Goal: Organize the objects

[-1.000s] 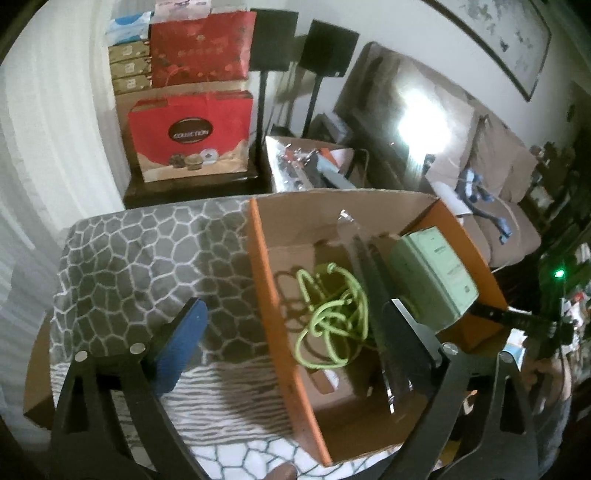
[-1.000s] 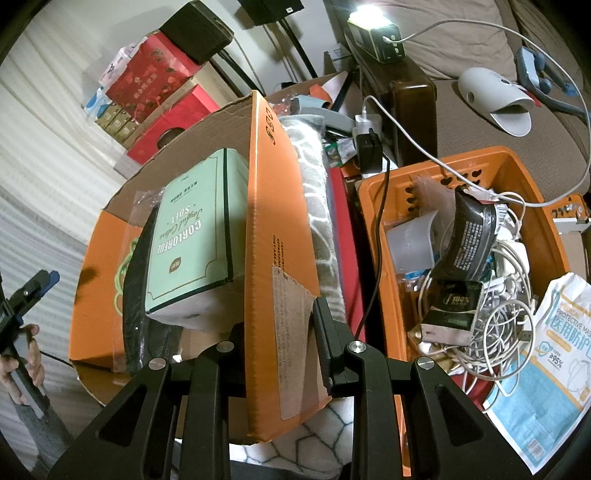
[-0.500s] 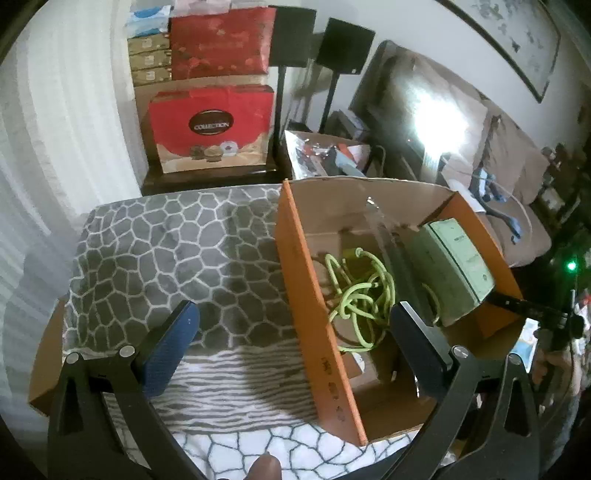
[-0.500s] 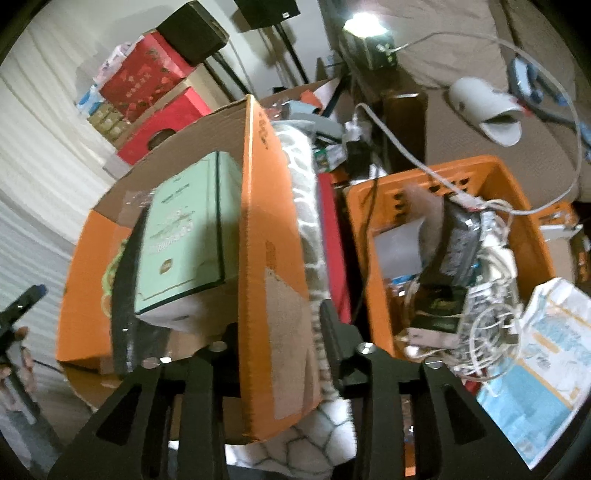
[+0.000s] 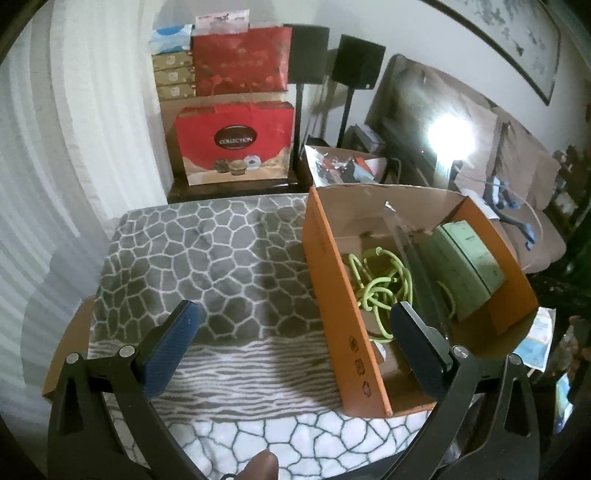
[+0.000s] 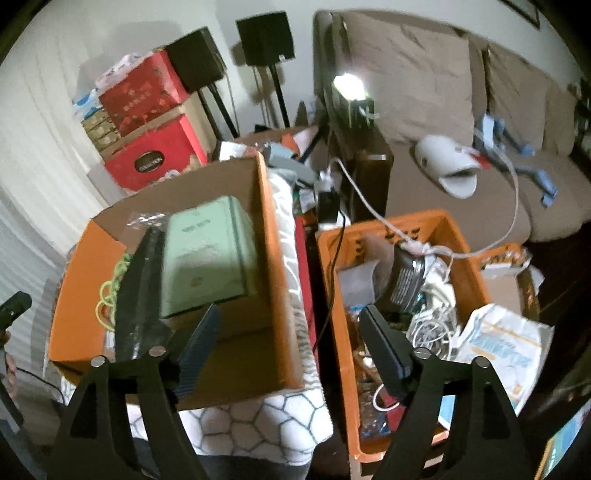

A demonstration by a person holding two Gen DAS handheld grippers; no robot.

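Left gripper (image 5: pixel 291 339) and right gripper (image 6: pixel 291 345): jaws spread, empty, flanking the orange cardboard box (image 5: pixel 332 295) holding a green carton (image 6: pixel 208 258).

brown sofa (image 6: pixel 461 110) beneath a white wall (image 5: pixel 424 33).

I count one orange cardboard box (image 5: pixel 343 306), holding one pale green carton (image 5: pixel 467 269), one lime-green cord (image 5: pixel 380 284) and one dark flat item (image 6: pixel 138 291). I count one orange crate (image 6: pixel 456 236) at right, two red gift boxes (image 5: pixel 234 142) far left, two black speakers (image 5: pixel 356 61) and two grippers (image 5: pixel 293 345).
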